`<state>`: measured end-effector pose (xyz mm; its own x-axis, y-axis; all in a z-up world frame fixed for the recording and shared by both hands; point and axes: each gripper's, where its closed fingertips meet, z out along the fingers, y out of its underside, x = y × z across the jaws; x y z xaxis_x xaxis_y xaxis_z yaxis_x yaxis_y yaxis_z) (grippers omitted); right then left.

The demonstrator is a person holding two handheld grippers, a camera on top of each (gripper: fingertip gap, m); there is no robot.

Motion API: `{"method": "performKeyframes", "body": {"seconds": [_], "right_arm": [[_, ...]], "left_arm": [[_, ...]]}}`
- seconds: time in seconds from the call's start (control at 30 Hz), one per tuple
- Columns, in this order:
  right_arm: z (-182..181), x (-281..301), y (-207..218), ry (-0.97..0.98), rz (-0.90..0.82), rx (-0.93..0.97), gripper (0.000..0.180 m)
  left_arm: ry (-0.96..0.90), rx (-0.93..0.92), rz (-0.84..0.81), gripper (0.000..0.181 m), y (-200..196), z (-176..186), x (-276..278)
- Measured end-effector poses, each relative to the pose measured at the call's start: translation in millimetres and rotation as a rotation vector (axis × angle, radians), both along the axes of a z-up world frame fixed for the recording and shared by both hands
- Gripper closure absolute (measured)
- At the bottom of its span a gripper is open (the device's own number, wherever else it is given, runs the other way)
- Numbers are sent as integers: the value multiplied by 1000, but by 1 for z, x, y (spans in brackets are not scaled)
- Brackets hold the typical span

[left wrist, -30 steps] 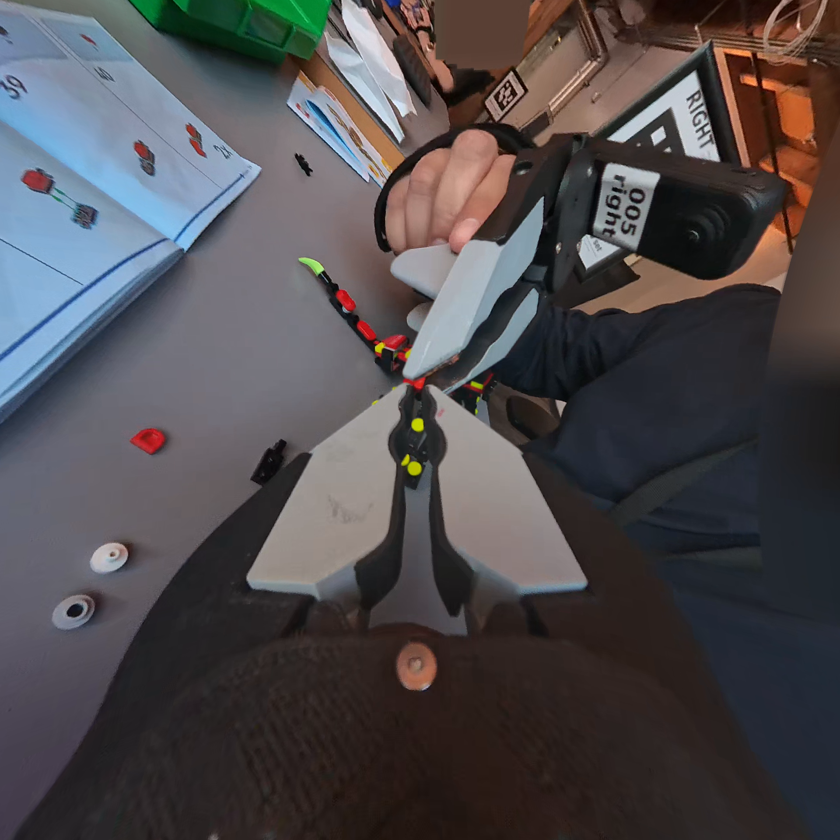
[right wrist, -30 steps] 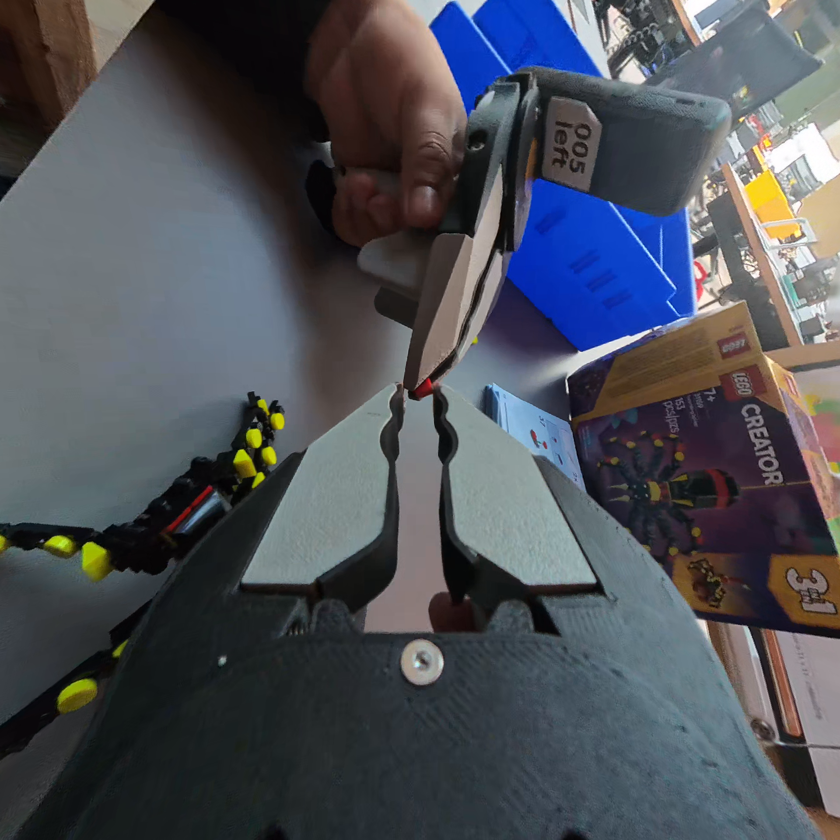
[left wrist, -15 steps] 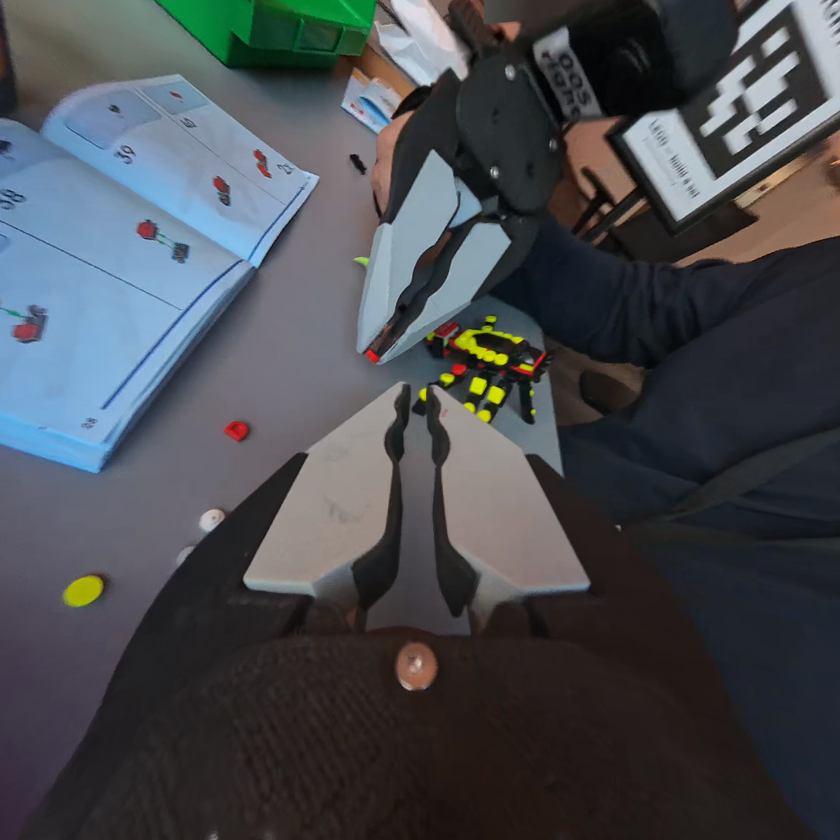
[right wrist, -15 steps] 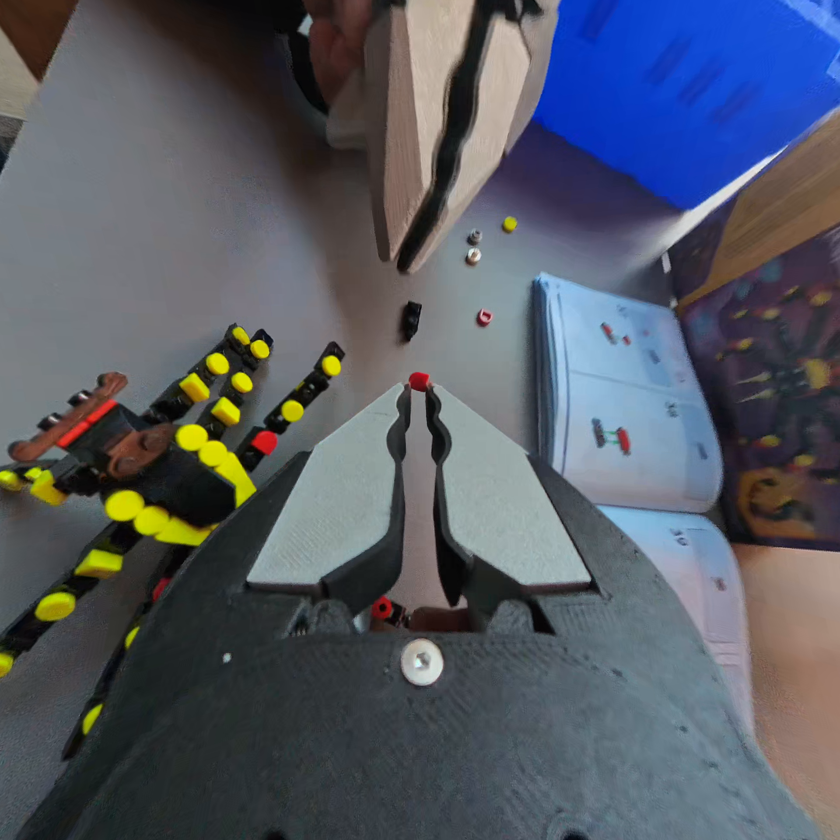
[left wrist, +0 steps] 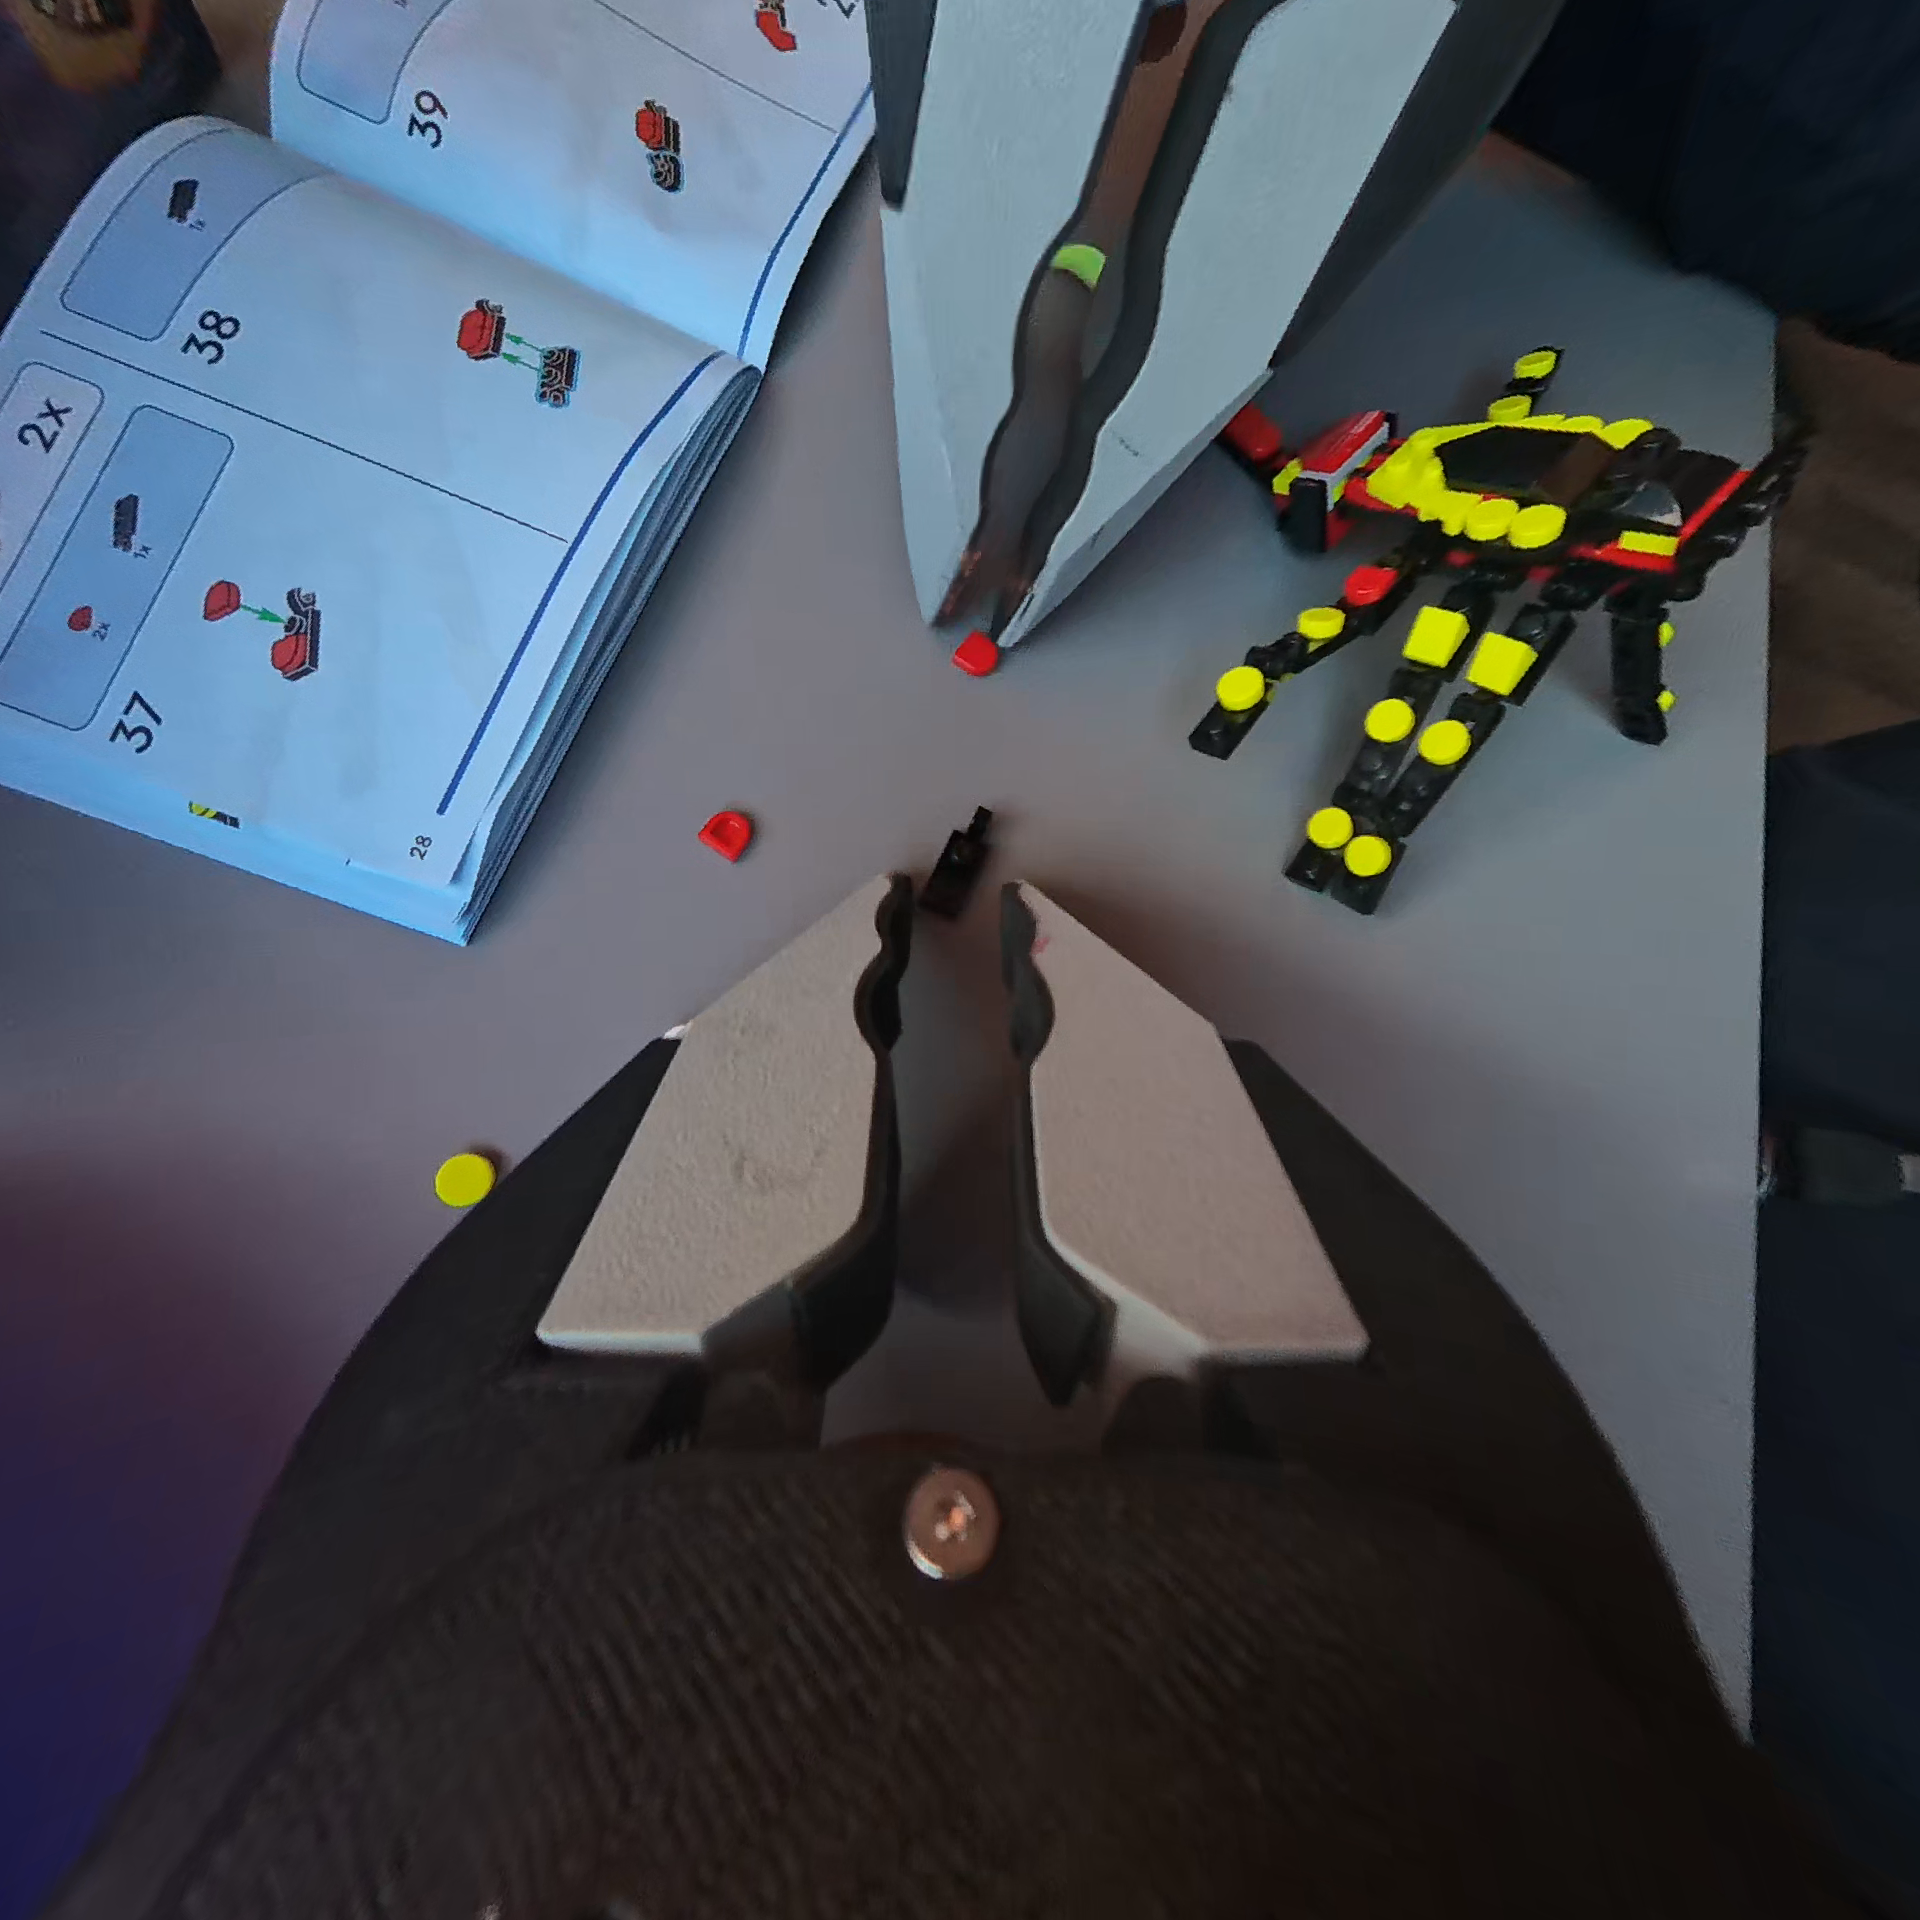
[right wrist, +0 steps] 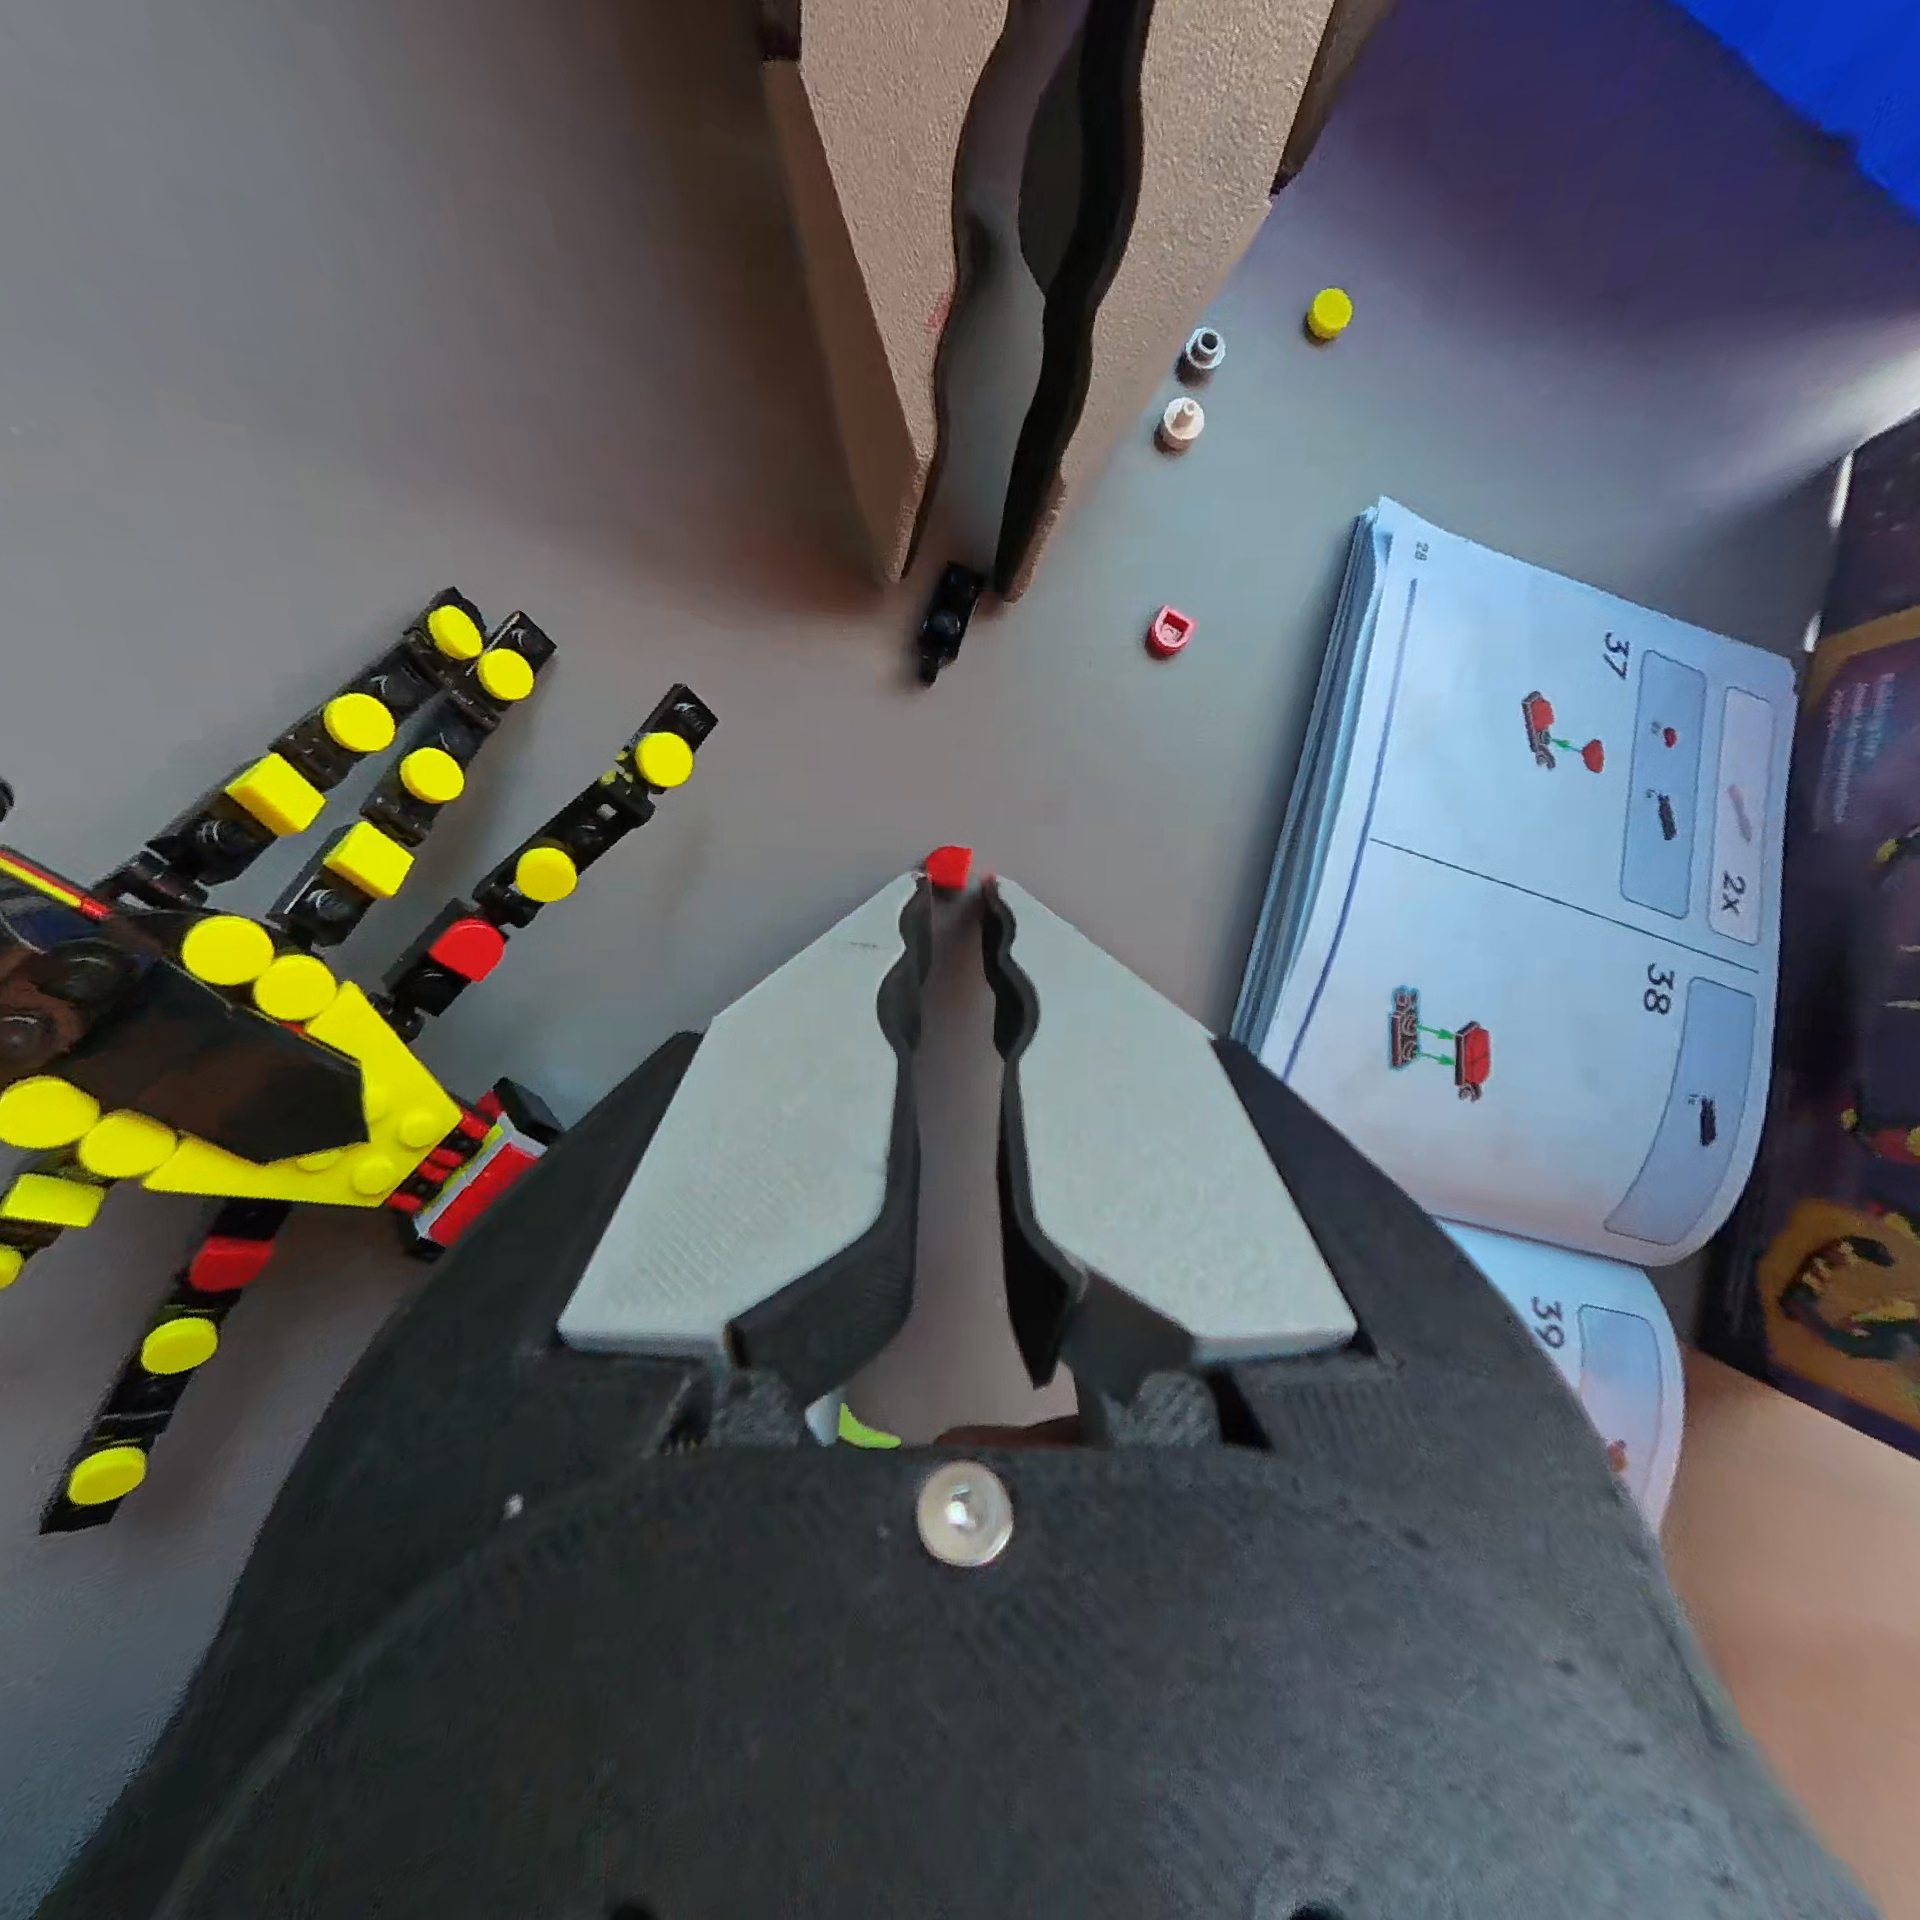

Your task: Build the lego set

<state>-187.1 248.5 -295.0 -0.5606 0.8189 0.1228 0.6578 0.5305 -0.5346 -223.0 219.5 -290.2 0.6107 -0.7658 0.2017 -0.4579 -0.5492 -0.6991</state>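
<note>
My left gripper [left wrist: 954, 896] is open, its tips low over the grey table on either side of a small black piece [left wrist: 956, 864] that lies there. The black piece also shows in the right wrist view [right wrist: 948, 621], at the left gripper's tips [right wrist: 951, 582]. My right gripper [right wrist: 953, 885] is shut on a small red piece [right wrist: 948, 864] at its very tips. In the left wrist view it reaches down from above [left wrist: 982, 623] with the red piece [left wrist: 977, 655] near the table. The black, yellow and red spider model [left wrist: 1486, 540] [right wrist: 260, 997] stands beside both grippers.
The open instruction booklet [left wrist: 312, 468] [right wrist: 1538, 883] lies on the other side. Loose on the table are a red piece [left wrist: 725, 834] [right wrist: 1172, 631], a yellow round tile [left wrist: 464, 1179] [right wrist: 1330, 312] and two small round pieces [right wrist: 1203, 348]. The set's box [right wrist: 1860, 935] stands past the booklet. My hands' fingertips stand some 6 cm from each other.
Both grippers have come down toward the table. The left let go of the model's leg, then opened around the black piece. The right still carries the red piece.
</note>
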Motion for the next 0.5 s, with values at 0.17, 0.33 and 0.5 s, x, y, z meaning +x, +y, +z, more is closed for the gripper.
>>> {"method": "performKeyframes", "body": {"seconds": [0.17,0.33,0.5], "right_arm": [[1,0,9,-2,-37,47,168],[2,3,-2,2,-38,6,164],[2,-7,12,38,-86,65,164]], "left_arm": [[28,24,-4,167,1,-1,0],[19,20,-1,168,1,-1,0],[9,20,-4,166,1,0,2]]}}
